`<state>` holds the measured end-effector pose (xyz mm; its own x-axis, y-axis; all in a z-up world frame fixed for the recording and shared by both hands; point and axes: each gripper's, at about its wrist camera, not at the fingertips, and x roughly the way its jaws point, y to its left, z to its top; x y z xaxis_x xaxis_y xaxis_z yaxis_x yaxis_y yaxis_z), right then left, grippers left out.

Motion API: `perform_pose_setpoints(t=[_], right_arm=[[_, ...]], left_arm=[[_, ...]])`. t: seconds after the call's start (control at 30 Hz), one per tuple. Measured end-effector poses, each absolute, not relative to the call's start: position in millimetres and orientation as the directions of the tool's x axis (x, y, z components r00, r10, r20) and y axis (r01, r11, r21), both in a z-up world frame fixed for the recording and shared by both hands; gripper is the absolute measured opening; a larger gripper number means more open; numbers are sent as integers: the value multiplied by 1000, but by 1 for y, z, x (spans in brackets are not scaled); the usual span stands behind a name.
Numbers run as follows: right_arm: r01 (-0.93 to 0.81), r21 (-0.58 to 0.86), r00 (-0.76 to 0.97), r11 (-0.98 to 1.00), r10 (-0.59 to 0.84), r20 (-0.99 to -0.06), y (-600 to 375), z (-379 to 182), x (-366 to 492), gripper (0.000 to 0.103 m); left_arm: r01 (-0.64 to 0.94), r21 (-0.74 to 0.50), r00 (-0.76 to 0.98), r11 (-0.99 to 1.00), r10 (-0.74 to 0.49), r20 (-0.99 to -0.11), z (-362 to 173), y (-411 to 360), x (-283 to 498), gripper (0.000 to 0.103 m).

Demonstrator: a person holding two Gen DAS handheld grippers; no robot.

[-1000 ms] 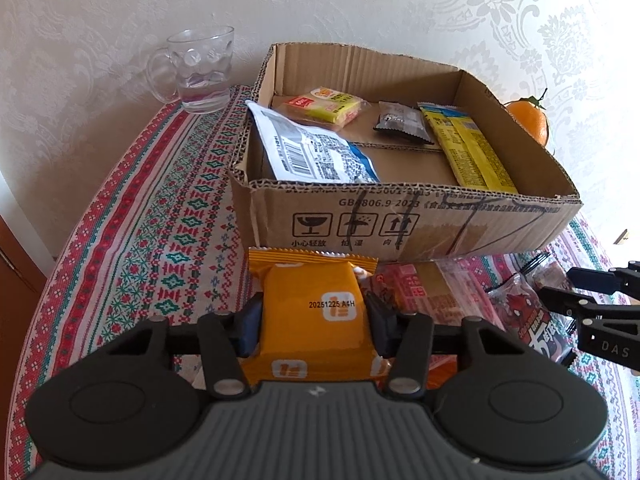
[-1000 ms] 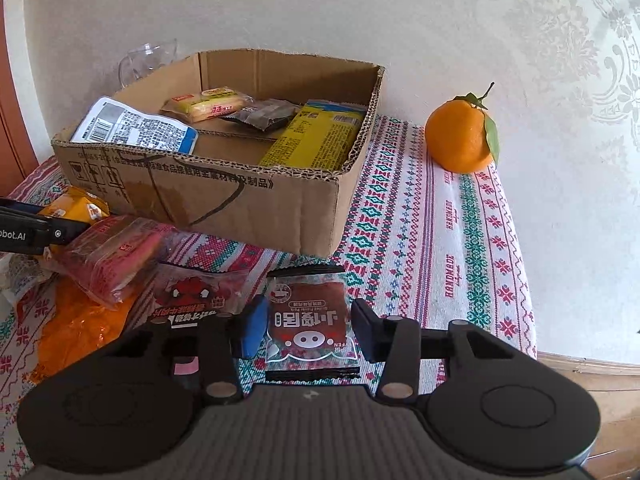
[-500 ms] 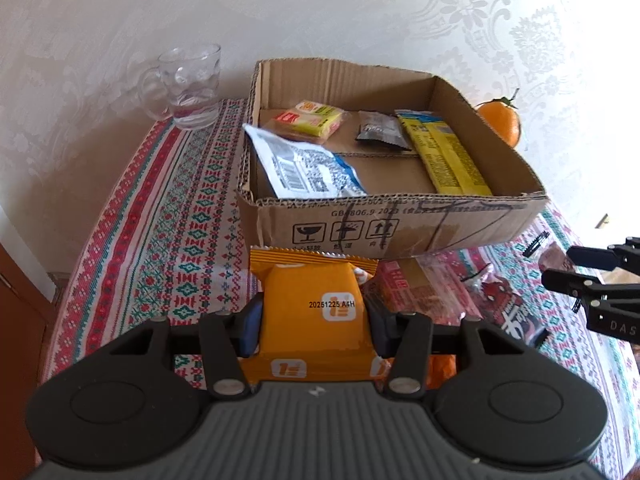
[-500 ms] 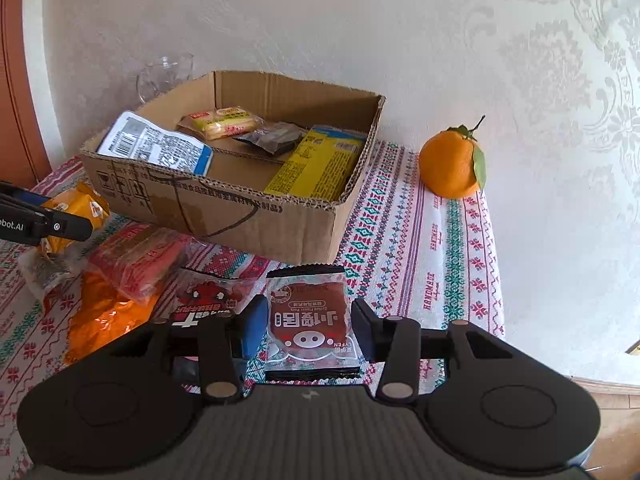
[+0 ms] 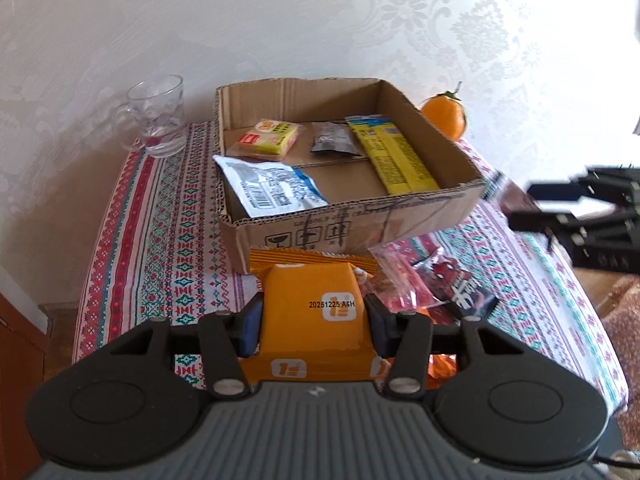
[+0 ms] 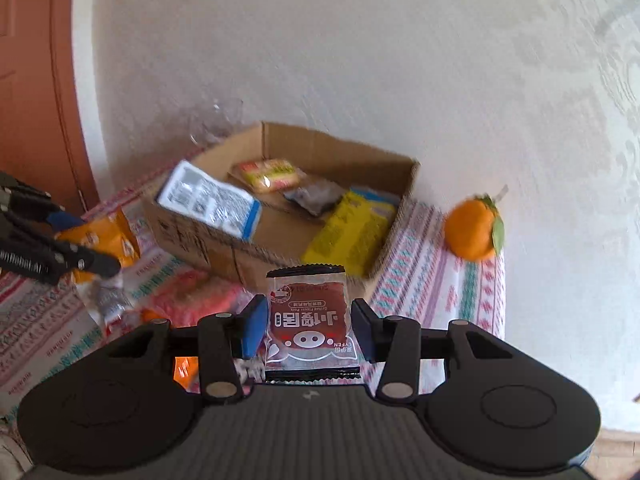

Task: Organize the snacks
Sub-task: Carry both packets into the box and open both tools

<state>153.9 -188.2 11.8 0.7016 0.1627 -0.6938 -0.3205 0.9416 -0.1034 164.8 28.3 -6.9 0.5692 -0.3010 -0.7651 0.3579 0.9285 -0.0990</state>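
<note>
My left gripper (image 5: 314, 322) is shut on an orange snack packet (image 5: 314, 308) and holds it above the table, in front of the open cardboard box (image 5: 360, 224). My right gripper (image 6: 308, 326) is shut on a red pork-snack packet with a pig face (image 6: 308, 320), lifted above the table near the box (image 6: 200, 240). The box holds a white-and-blue packet (image 5: 272, 188), a yellow packet (image 5: 270, 142), a dark packet (image 5: 334, 142) and a long yellow bag (image 5: 394, 160). Red packets (image 5: 404, 284) lie on the cloth before the box.
A glass mug (image 5: 156, 120) stands left of the box at the back. An orange fruit (image 6: 474, 228) sits right of the box near the wall. The patterned tablecloth (image 5: 152, 240) covers the table. A brown door (image 6: 36, 80) stands at the left.
Both grippers have risen with their packets; the box and table now look lower and farther away. The right view is blurred by motion.
</note>
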Motion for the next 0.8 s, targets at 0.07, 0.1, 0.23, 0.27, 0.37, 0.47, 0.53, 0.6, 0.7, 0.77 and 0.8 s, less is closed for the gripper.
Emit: perform_pose_setpoints(t=[0.07,0.1,0.23,0.27,0.37,0.47,0.53,0.6,0.7,0.77,0.8], right_arm=[[-338,-121,713,933,170,-680,-182,18,161,51],[-349,-127,717,928,177,-674,-178,21,166,51],[-382,-131,720,915,205,-663,-166,29,192,51],[-389,-134,718,911,209,-664,-162,30,200,51],[-404,-136,708,905,215,-673,-151,27,223,51],[-409,-144,700,901,208,-683,-141,19,244,51],[-400,-143,695,905,198,-691,-136,13,254,52],[-395,-129,685,909,198,-701,-134,7,261,57],[-376,-131,691,918,183,-699,-133,2,260,75],[-366,-122,691,922,182,-699,-136,1,254,89],[-353,-120,698,928,176,-695,-138,1,251,99]], left_arm=[[375,-96,568,922,-310,-762,-3,28,162,51],[380,-92,571,920,-312,-760,-1,28,161,51],[398,-88,573,913,-322,-753,4,29,158,51],[400,-89,574,912,-324,-752,5,29,157,51],[404,-85,577,911,-326,-749,7,30,156,51],[408,-82,581,909,-328,-745,8,31,155,51],[408,-80,584,909,-328,-743,8,31,157,51],[409,-79,585,909,-327,-742,8,32,159,51],[410,-78,588,909,-329,-739,9,31,161,51],[411,-79,590,908,-331,-737,11,32,164,51],[411,-79,592,908,-332,-734,12,32,166,51]])
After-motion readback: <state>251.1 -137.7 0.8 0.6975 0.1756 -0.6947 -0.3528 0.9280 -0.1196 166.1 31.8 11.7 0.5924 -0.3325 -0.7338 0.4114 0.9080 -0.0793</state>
